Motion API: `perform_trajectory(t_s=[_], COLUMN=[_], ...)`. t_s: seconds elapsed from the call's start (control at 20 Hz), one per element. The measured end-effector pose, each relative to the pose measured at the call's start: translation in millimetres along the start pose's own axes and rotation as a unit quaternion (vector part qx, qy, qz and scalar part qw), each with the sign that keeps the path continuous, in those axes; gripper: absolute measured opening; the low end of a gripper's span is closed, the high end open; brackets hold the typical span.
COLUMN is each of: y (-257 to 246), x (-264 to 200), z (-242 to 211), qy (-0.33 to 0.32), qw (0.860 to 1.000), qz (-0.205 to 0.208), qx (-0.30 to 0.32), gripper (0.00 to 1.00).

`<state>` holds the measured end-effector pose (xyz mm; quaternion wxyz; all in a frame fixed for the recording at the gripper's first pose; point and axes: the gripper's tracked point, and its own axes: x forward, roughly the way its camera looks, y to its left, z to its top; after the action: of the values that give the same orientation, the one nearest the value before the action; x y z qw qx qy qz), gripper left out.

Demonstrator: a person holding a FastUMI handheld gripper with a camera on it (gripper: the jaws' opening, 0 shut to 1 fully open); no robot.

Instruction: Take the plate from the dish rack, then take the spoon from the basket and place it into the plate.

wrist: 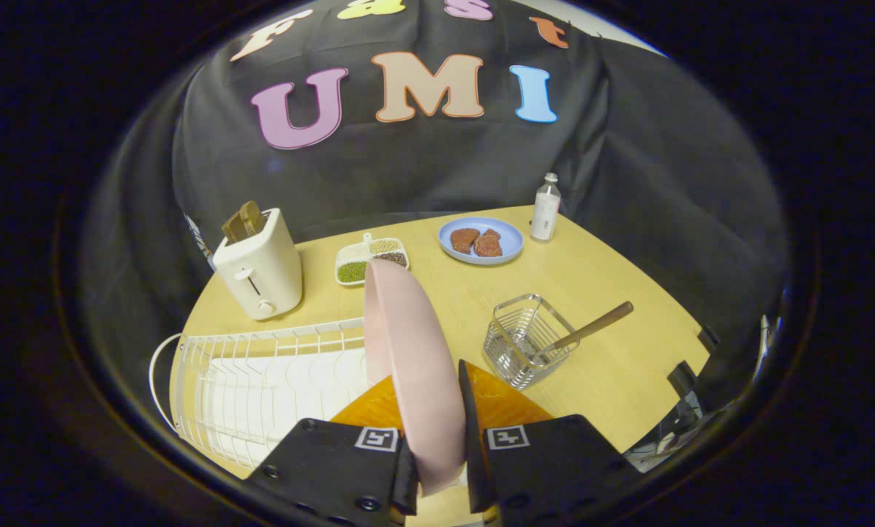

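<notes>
Two fingers of the tongs [437, 468] are pinching a smooth pink plate [408, 366], held on edge and upright just above the white wire dish rack [262, 380] at about 9 o'clock from it. Over at 2 o'clock sits a shiny wire basket [525, 340] on the pale wooden surface [613, 293], with a wooden-handled spoon [591, 327] leaning out. Further back: boxy cream toaster [258, 267], round blue plate [481, 239] with brownish patties, slim bottle [546, 207].

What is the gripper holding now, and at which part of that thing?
The gripper is shut on the pink plate. Both fingers press on its lower rim, one on each face, and the plate stands on edge between them, beside the dish rack.
</notes>
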<state>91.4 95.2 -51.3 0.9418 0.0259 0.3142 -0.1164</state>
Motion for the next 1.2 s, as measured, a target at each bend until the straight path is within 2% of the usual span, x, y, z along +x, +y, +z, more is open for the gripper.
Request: perform_trajectory(t_s=[0.3, 0.5, 0.65, 0.8, 1.05, 1.2], y=[4, 4, 8, -21, -90, -126], x=[-4, -11, -28, -49, -83, -97], z=[15, 33, 59, 64, 55, 34], qy=[0.006, -0.003, -0.038, -0.056, -0.096, -0.109], qw=[0.999, 0.998, 0.999, 0.998, 0.991, 0.985], qz=[-0.033, -0.033, 0.007, 0.008, -0.022, -0.052], qx=[-0.042, -0.052, -0.010, 0.023, 0.096, 0.124], gripper=[0.30, 0.30, 0.30, 0.30, 0.30, 0.30])
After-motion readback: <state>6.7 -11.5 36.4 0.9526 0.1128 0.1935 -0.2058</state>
